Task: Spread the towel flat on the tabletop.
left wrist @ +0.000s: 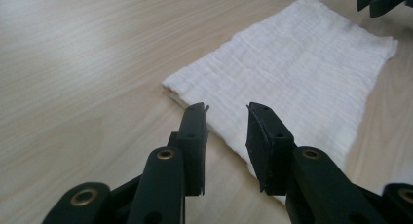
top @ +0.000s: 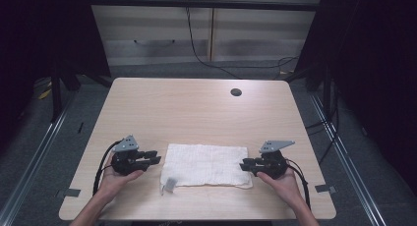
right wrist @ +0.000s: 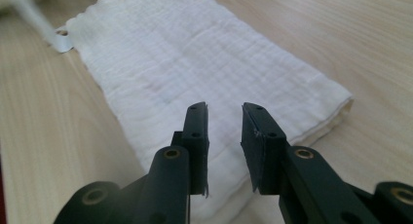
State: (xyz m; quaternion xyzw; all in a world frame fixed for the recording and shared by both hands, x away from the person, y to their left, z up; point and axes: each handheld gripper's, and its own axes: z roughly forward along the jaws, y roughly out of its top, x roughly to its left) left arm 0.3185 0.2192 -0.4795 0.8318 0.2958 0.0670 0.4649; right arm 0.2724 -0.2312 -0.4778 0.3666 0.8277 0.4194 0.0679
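With the folded white cloth (top: 206, 165) lying flat between them, the left gripper (top: 153, 156) and right gripper (top: 246, 166) hover at its ends, jaws apart and empty, so an uneven pinch could drag it askew.

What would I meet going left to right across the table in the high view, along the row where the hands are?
left gripper → small grey tag at the cloth's near left corner → folded white cloth → right gripper. Both grippers sit just off the cloth's short ends, jaws open with nothing between them.
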